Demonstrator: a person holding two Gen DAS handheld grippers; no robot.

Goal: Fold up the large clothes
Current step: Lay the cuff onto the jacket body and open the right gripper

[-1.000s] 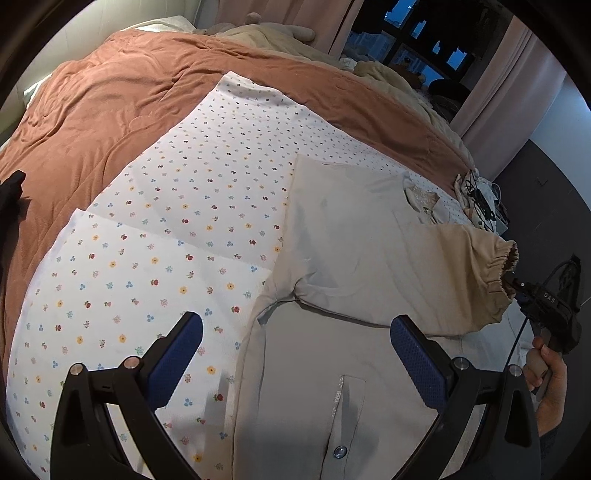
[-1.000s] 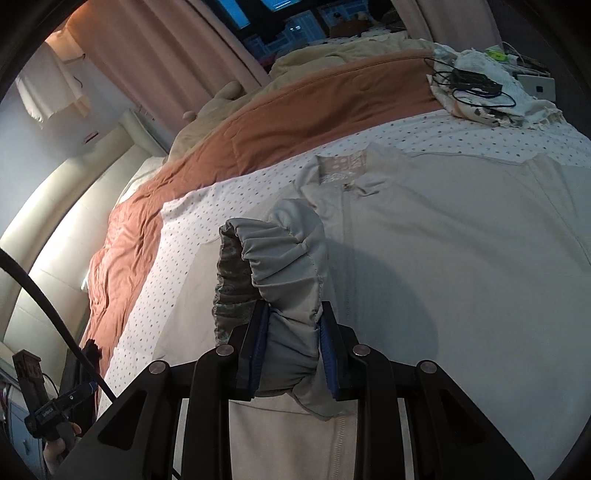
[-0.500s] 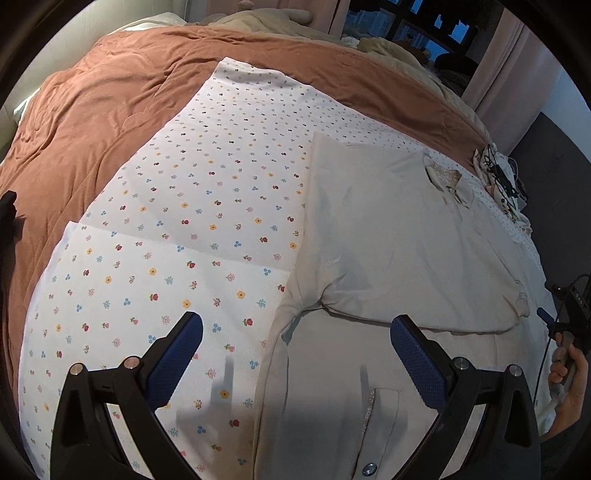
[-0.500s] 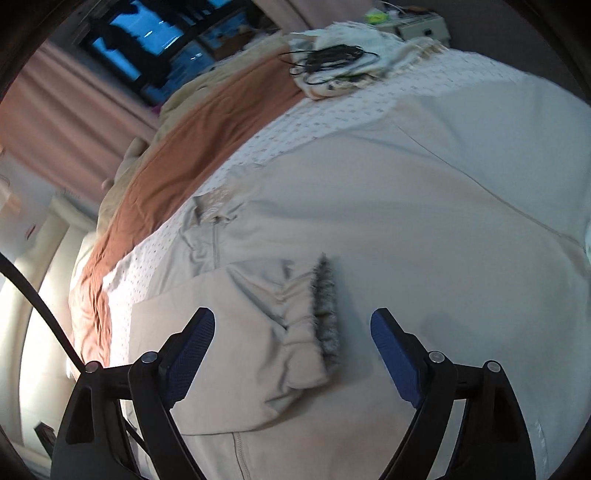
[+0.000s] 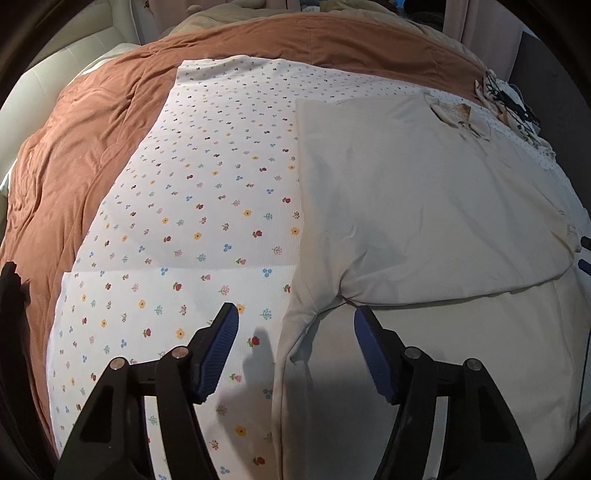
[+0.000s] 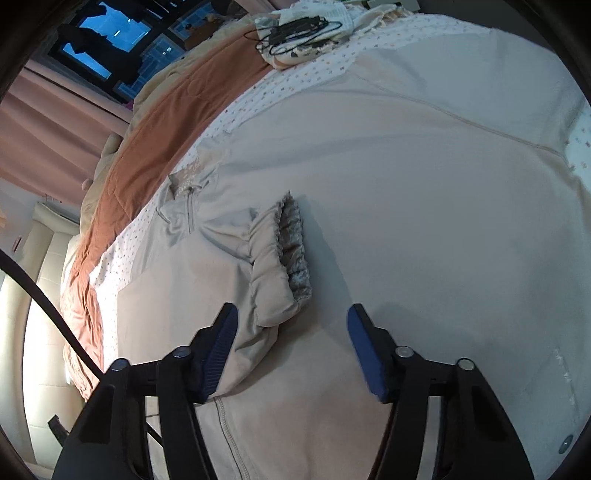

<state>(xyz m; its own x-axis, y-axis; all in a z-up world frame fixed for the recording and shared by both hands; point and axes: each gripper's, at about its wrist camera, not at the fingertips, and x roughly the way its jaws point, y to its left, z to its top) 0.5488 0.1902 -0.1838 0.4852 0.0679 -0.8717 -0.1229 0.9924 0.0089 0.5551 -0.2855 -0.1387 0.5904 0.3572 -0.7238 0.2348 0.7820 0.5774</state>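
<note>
A large beige jacket (image 5: 424, 206) lies flat on a flower-print sheet (image 5: 207, 206). One sleeve is folded across its chest. My left gripper (image 5: 293, 325) hovers over the jacket's left edge near the armpit seam; its jaws are closing and the pads press on nothing. In the right wrist view the jacket (image 6: 424, 184) fills the frame, and the folded sleeve's elastic cuff (image 6: 284, 251) rests on the chest by the zip collar (image 6: 188, 195). My right gripper (image 6: 291, 325) hangs just short of the cuff, jaws closing, with nothing gripped.
A rust-brown duvet (image 5: 92, 147) covers the bed around the sheet. A crumpled cloth with black cables (image 6: 299, 29) lies at the far corner. Pink curtains (image 6: 48, 140) and a dark window (image 6: 99, 48) stand behind the bed. A cream padded headboard (image 5: 74, 70) is at the left.
My right gripper let go of the sleeve cuff, which now lies on the jacket's chest, and backed off. Both grippers' jaws have narrowed after standing wide. My left gripper sank closer to the jacket's edge.
</note>
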